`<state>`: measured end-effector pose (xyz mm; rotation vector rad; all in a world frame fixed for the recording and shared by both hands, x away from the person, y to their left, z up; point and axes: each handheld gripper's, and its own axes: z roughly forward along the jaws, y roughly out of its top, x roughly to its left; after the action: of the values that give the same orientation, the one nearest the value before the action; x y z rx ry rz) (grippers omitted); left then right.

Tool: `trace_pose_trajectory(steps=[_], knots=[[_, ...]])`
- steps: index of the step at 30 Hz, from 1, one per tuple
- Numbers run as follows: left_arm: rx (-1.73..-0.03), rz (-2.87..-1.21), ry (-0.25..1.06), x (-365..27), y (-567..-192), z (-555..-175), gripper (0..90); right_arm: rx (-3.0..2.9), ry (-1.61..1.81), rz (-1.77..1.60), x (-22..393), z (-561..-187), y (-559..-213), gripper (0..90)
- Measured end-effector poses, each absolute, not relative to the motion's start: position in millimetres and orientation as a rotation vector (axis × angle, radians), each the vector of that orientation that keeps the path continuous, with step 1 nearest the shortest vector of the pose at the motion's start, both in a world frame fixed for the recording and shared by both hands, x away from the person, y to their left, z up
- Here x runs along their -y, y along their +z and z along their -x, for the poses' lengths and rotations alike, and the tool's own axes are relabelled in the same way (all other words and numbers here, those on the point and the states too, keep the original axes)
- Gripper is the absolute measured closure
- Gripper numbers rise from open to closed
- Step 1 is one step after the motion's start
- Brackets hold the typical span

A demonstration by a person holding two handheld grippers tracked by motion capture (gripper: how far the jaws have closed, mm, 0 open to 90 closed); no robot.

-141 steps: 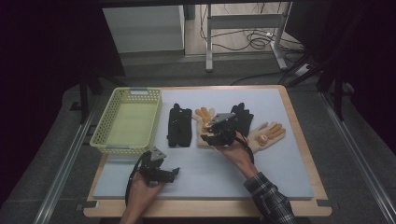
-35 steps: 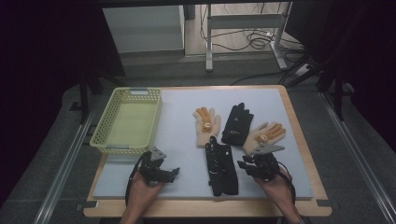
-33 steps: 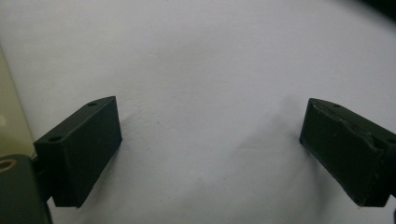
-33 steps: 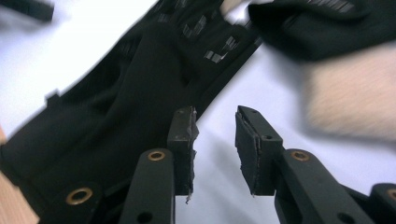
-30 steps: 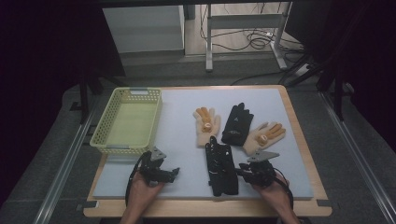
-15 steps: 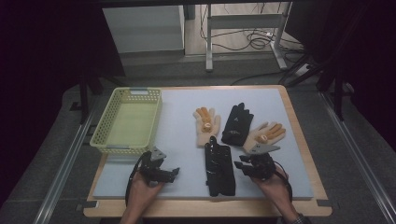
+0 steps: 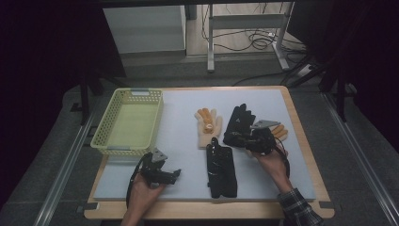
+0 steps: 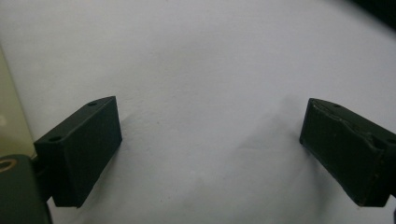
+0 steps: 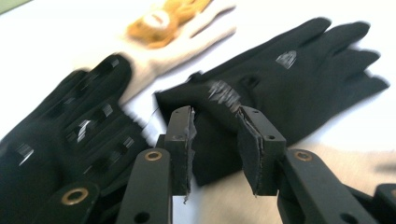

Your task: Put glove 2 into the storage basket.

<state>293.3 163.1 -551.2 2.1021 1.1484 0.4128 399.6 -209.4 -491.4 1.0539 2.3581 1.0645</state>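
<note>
From above, the right gripper (image 7: 242,140) sits near the table's right edge, at the cuff of a black glove (image 7: 238,123) that lies flat with its fingers toward the far edge. The gripper and its grey plate cover most of an orange-and-cream glove (image 7: 281,131); only its fingertips poke out toward the right edge. A second orange-and-cream glove (image 7: 208,126) lies mid-table, and a black pair of gloves (image 7: 221,168) lies toward the near edge. The left gripper (image 7: 176,172) rests near the near-left corner, just in front of the yellow basket (image 7: 106,141).

In the left gripper view the jaws stand wide apart over the bare table (image 8: 201,70), nothing between them; a sliver of the basket (image 8: 11,126) is cut off at the left border.

In the right gripper view the picture is blurred. The jaws are partly spread and have just been closing a little, with the cuff of the black glove (image 9: 280,79) between them; whether the pads press it is hard to make out. The black pair (image 9: 70,140) is cut off at the left border, and the cream glove (image 9: 177,23) at the top.

Against the frame a second ago, the right gripper has moved from beside the black pair at the near edge up to the single black glove, while the left gripper has stayed put.
</note>
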Motion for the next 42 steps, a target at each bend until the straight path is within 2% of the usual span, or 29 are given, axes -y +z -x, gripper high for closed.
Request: trace_pose_trajectory(steps=[5,8,9,10,11,14,16,18,19,20,21,22,23,33,42], knots=[[-1.149,-2.103,0.412,-163,-551,-293,5.6,-2.333,1.028,-1.086,202,-430,-490,64.2],[-1.149,-2.103,0.412,-163,-551,-293,5.6,-2.313,0.991,-1.114,198,-447,-493,58.9],[-1.149,-2.103,0.412,-163,-551,-293,5.6,-2.308,0.975,-1.133,196,-457,-495,53.2],[-1.149,-2.103,0.412,-163,-551,-293,5.6,-2.308,0.975,-1.133,196,-457,-495,53.2],[-1.149,-2.103,0.412,-163,-551,-293,5.6,-2.314,0.945,-1.16,195,-466,-499,46.9],[-1.148,-2.103,0.412,-163,-551,-293,5.6,-2.344,0.873,-1.178,191,-477,-508,42.3],[-1.148,-2.103,0.412,-163,-551,-293,5.6,-2.348,0.852,-1.176,190,-480,-511,43.0],[-1.148,-2.103,0.413,-163,-551,-293,5.6,-2.32,0.837,-1.204,189,-479,-515,55.3],[-1.149,-2.103,0.413,-163,-551,-293,5.6,-2.314,0.843,-1.21,189,-478,-514,69.8],[-1.149,-2.103,0.413,-163,-551,-293,5.6,-2.314,0.843,-1.21,189,-478,-514,69.8],[-1.148,-2.101,0.412,-163,-551,-293,5.6,-2.34,0.881,-1.227,189,-476,-514,79.4],[-1.148,-2.101,0.412,-163,-551,-293,5.7,-2.34,0.881,-1.227,189,-476,-514,79.4],[-1.148,-2.101,0.413,-163,-551,-293,5.6,-2.341,0.874,-1.223,187,-474,-513,83.2],[-1.148,-2.104,0.412,-163,-551,-293,5.6,-2.301,0.958,-1.207,198,-466,-490,85.6],[-1.144,-2.11,0.412,-163,-551,-293,5.6,-2.302,1.07,-1.095,200,-430,-453,85.5]])
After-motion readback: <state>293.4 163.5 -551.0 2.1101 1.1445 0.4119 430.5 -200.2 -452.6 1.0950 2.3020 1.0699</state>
